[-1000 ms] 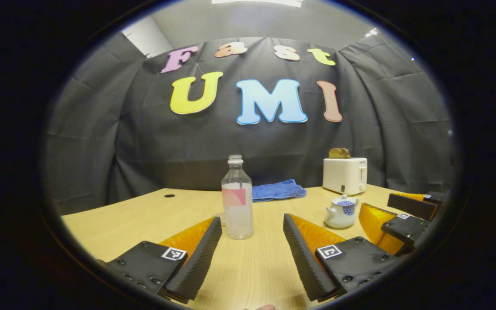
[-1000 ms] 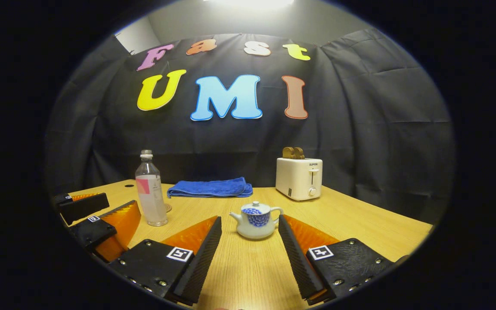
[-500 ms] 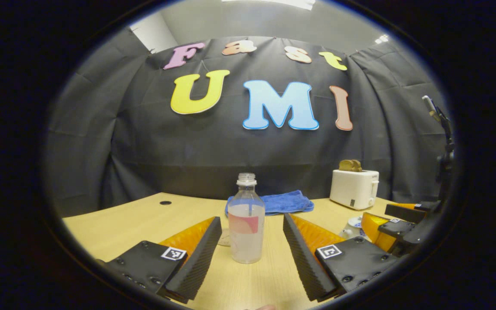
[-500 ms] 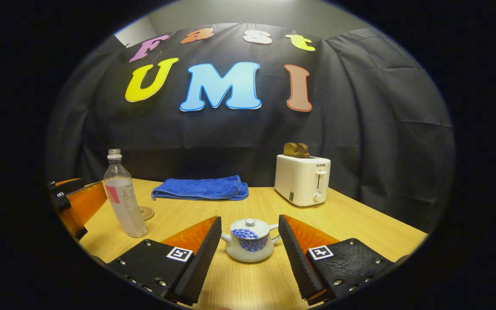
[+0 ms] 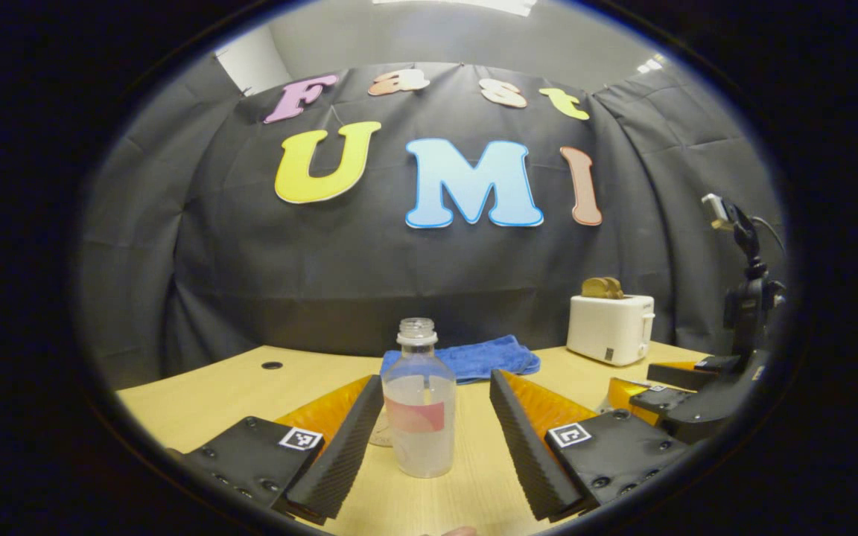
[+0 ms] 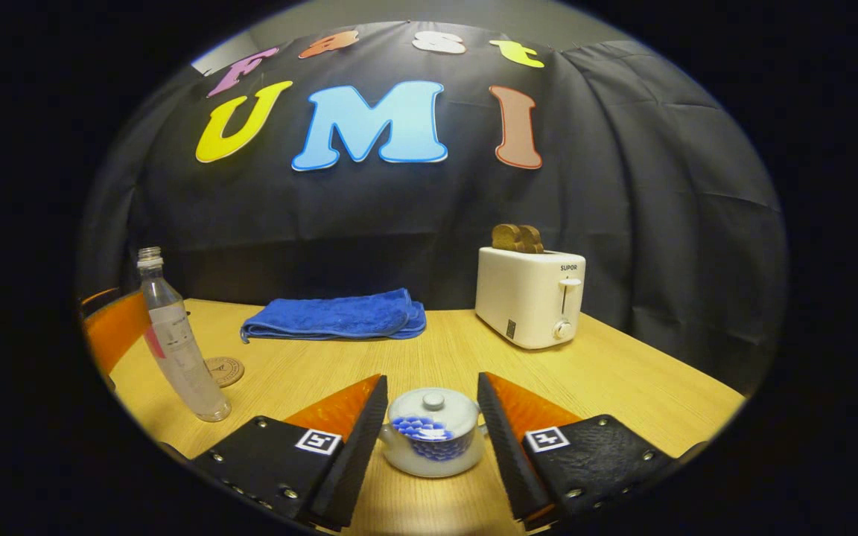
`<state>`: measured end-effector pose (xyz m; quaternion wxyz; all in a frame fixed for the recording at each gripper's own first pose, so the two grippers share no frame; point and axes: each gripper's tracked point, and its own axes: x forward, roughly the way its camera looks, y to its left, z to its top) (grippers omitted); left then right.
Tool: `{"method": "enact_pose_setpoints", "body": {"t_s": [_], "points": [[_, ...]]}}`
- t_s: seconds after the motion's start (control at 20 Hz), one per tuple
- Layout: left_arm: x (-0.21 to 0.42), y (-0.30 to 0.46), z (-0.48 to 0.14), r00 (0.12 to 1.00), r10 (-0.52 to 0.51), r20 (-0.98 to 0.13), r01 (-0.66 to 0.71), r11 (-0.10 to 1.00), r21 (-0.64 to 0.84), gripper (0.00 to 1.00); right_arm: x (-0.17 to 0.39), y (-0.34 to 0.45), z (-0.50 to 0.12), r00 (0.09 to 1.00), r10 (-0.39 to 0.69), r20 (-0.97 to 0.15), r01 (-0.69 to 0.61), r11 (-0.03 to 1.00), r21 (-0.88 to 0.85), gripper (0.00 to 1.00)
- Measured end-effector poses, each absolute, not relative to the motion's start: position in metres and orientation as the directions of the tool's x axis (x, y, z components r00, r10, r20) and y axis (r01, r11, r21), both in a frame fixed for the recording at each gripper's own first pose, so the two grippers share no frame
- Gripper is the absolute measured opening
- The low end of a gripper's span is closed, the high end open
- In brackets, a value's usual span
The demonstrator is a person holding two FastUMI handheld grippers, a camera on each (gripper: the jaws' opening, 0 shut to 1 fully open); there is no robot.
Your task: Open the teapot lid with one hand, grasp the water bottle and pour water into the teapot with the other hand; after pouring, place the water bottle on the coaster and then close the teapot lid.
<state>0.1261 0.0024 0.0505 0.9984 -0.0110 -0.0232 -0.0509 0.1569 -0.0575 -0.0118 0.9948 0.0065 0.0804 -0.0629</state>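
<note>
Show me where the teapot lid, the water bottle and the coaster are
teapot lid (image 6: 433,408): right gripper view, on the lid's dome beside its knob.
water bottle (image 5: 420,424): left gripper view, on the body at the label.
coaster (image 6: 224,370): right gripper view, on its flat top face.

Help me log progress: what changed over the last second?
Both open grippers advanced: the left gripper now straddles the water bottle, the right gripper the teapot. Nothing is gripped yet. The lid stays on; the coaster, towel and toaster are unmoved.
</note>
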Motion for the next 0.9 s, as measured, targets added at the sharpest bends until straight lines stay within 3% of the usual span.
{"method": "enact_pose_setpoints", "body": {"t_s": [0.15,0.2,0.3,0.4,0.7,0.9], "points": [[0.128,0.009,0.054,0.994,-0.091,0.062,0.092,0.996,-0.007,1.0,0.156,-0.051,-0.009,0.981,-0.115,-0.158,0.114,0.993,-0.015,0.54],[0.128,0.011,0.053,0.994,-0.089,0.06,0.09,0.996,-0.009,1.0,0.159,-0.052,-0.01,0.98,-0.12,-0.159,0.118,0.993,-0.021,0.3],[0.129,0.016,0.048,0.995,-0.086,0.047,0.088,0.996,-0.03,1.0,0.164,-0.059,-0.01,0.978,-0.146,-0.149,0.144,0.989,-0.028,0.29],[0.131,0.019,0.044,0.996,-0.082,0.036,0.084,0.996,-0.041,1.0,0.16,-0.058,-0.006,0.978,-0.146,-0.15,0.146,0.989,-0.007,0.06],[0.132,0.017,0.043,0.995,-0.093,0.03,0.095,0.995,-0.043,1.0,0.159,-0.056,-0.002,0.982,-0.136,-0.132,0.129,0.99,-0.06,0.06],[0.137,0.017,0.036,0.996,-0.09,0.019,0.091,0.994,-0.057,1.0,0.15,-0.055,0.024,0.99,-0.127,-0.061,0.123,0.991,-0.061,0.06]]}}
